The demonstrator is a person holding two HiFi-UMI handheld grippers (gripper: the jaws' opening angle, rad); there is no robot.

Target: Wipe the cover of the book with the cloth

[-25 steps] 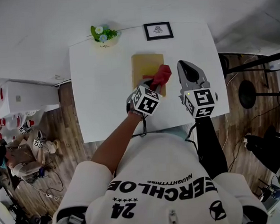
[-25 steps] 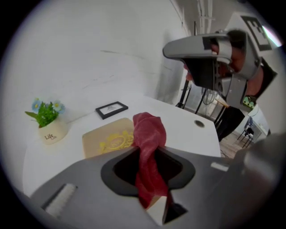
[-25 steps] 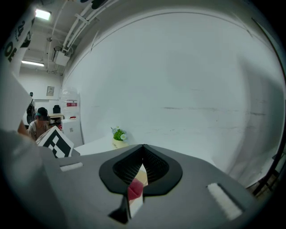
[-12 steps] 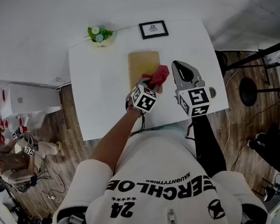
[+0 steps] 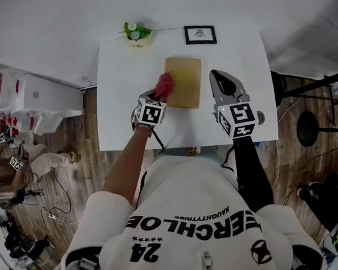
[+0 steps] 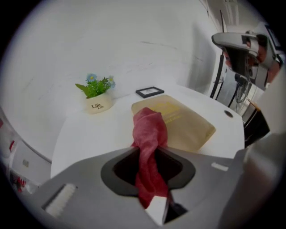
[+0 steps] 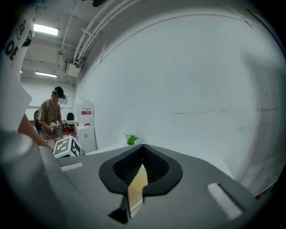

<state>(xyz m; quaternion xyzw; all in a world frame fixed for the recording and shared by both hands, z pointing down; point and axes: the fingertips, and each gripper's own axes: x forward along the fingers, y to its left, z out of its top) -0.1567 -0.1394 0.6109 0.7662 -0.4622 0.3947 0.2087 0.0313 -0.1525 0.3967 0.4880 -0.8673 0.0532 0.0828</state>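
A tan book [image 5: 184, 82] lies flat on the white table [image 5: 121, 106]. My left gripper [image 5: 157, 98] is shut on a red cloth [image 5: 165, 84], whose free end rests at the book's left edge. In the left gripper view the cloth [image 6: 150, 134] runs out from between the jaws of the left gripper [image 6: 149, 151] onto the near corner of the book [image 6: 183, 125]. My right gripper [image 5: 218, 75] hovers just right of the book, shut and holding nothing. In its own view the right gripper [image 7: 143, 147] has its jaws together, and a strip of the book [image 7: 137, 183] shows through the slit.
A small potted plant [image 5: 136, 34] and a black picture frame [image 5: 200, 35] stand at the table's far edge. A small round hole [image 5: 261, 118] is near the table's right front corner. Another person [image 7: 50, 114] stands far off to the left.
My left gripper has dragged the red cloth leftwards across the book, from its right near part to its left edge. The right gripper has stayed beside the book's right side.
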